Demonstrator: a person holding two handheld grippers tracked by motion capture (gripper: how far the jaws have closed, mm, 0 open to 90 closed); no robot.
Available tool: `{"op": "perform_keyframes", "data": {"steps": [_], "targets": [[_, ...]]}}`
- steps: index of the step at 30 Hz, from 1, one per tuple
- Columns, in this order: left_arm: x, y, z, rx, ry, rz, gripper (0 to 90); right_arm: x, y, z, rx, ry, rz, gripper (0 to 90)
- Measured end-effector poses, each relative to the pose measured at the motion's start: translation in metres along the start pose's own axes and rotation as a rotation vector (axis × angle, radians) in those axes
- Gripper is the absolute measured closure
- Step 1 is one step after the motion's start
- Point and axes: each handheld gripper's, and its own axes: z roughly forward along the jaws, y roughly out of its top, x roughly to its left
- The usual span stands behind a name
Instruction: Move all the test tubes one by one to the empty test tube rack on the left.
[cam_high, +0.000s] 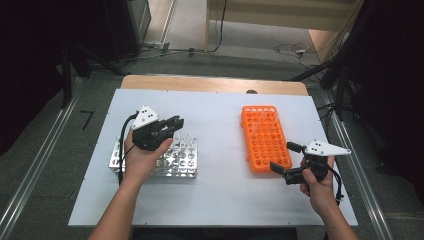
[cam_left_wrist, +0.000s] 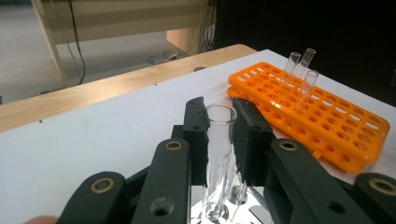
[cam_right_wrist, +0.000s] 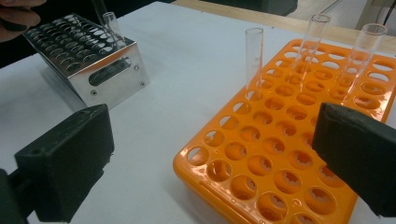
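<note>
Standing upright, test tube seemingly clamped in left gripper.

The right gripper shows two black jaws standing wide apart with nothing between them, one at eight o'clock, the other at four o'clock. Beneath and ahead of them lies an orange plastic rack with round holes on the white table top. Three clear glass test tubes stand in its far rows toward one o'clock. At eleven o'clock sits a shiny metal rack holding one clear tube.
</note>
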Motion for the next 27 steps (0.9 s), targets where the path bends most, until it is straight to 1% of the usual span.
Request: {"op": "perform_keyframes", "data": {"steps": [9,13,15,18,21,27], "targets": [[-0.004,-0.008,0.01,0.032,0.006,0.013,76.4,0.001,0.0,0.002,0.001,0.002,-0.009,0.0],[-0.006,-0.013,0.013,0.053,0.007,0.03,76.4,0.001,0.0,0.002,0.0,0.0,-0.01,0.0],[-0.007,-0.014,0.014,0.069,0.02,0.048,76.4,0.001,0.0,0.002,0.003,0.0,-0.007,0.0],[-0.008,-0.015,0.015,0.073,0.027,0.059,76.3,0.001,0.0,0.003,0.005,-0.001,-0.007,0.0],[-0.009,-0.015,0.016,0.078,0.025,0.059,76.3,0.001,0.0,0.003,0.006,-0.001,-0.007,0.0],[-0.01,-0.02,0.018,0.118,0.025,0.052,76.1,0.002,0.0,0.004,0.007,-0.002,-0.009,0.0]]}}
